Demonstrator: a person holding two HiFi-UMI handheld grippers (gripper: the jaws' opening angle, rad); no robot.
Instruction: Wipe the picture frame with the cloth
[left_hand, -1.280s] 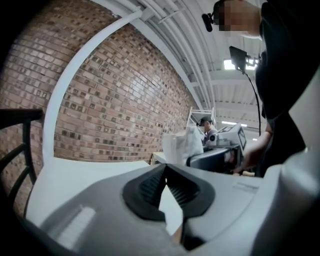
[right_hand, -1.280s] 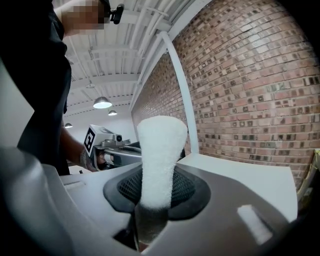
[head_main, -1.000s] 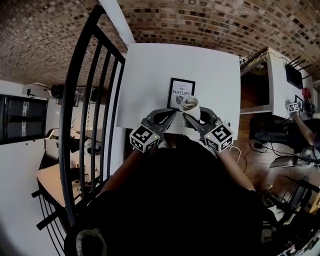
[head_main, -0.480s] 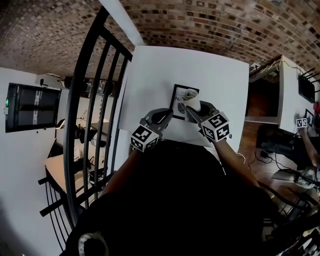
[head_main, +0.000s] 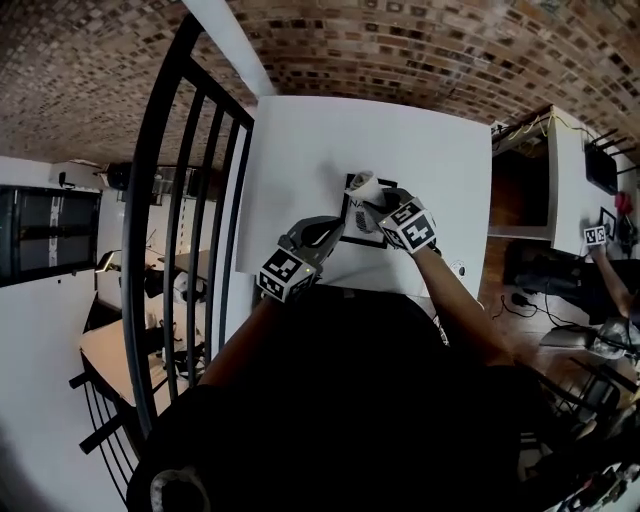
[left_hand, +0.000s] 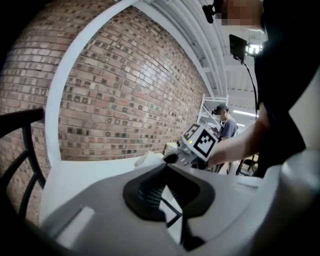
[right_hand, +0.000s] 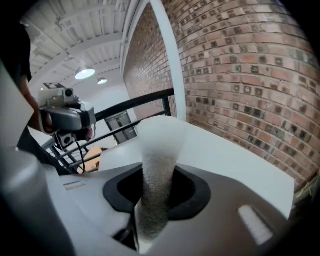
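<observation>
The black picture frame (head_main: 351, 234) lies flat on the white table (head_main: 300, 150), mostly hidden under my right gripper (head_main: 376, 204). That gripper is shut on the pale bunched cloth (head_main: 362, 184), and the cloth sits over the frame's upper left part. In the right gripper view the cloth (right_hand: 159, 145) stands up between the shut jaws. My left gripper (head_main: 335, 228) is at the frame's lower left edge, its jaws meeting at the tips. In the left gripper view a corner of the frame (left_hand: 171, 210) shows through the gap under the left gripper (left_hand: 165, 165).
A black metal railing (head_main: 190, 200) runs along the table's left side. Brick surface lies beyond the table's far edge. To the right stands a white desk with cables (head_main: 565, 150). A person (left_hand: 227, 126) stands in the background.
My right gripper has carried the cloth forward and left, onto the frame's upper left. The left gripper has stayed at the frame's lower left edge.
</observation>
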